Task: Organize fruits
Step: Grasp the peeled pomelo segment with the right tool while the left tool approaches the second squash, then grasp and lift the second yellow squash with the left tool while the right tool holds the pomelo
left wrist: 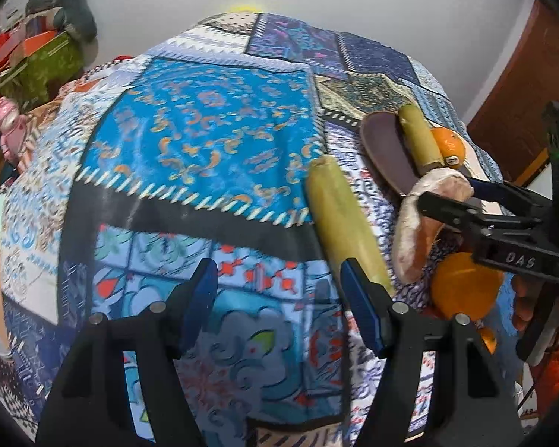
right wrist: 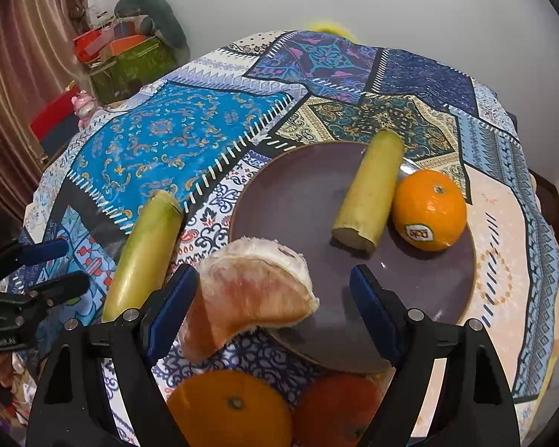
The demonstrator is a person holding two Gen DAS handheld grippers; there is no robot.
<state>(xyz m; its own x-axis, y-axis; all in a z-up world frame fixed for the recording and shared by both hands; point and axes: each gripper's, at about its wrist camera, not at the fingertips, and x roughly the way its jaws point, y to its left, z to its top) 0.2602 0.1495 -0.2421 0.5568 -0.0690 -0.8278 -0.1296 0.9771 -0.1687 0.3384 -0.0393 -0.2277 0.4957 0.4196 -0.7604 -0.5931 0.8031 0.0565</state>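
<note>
Purple plate [right wrist: 298, 193] collects 1 sugarcane piece [right wrist: 367, 195] and 1 orange [right wrist: 430, 210]. Right gripper [right wrist: 275, 298], fingers apart, straddles the pomelo wedge [right wrist: 249, 294], probably bound for the plate. Left gripper [left wrist: 279, 298], fingers apart and empty, nears the sugarcane stick [left wrist: 343, 223].

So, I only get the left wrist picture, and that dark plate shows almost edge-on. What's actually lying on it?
Observer: In the right wrist view the plate holds one green stalk piece and a stickered orange.
Operator: Is the pink wedge gripped by the other tongs?
Observer: No. The wedge lies between the right tongs, close against one pad, but the other pad stands well clear.
Operator: Any fruit I'm missing?
Observer: Beside the near orange sits a redder one, both off the plate.
</note>
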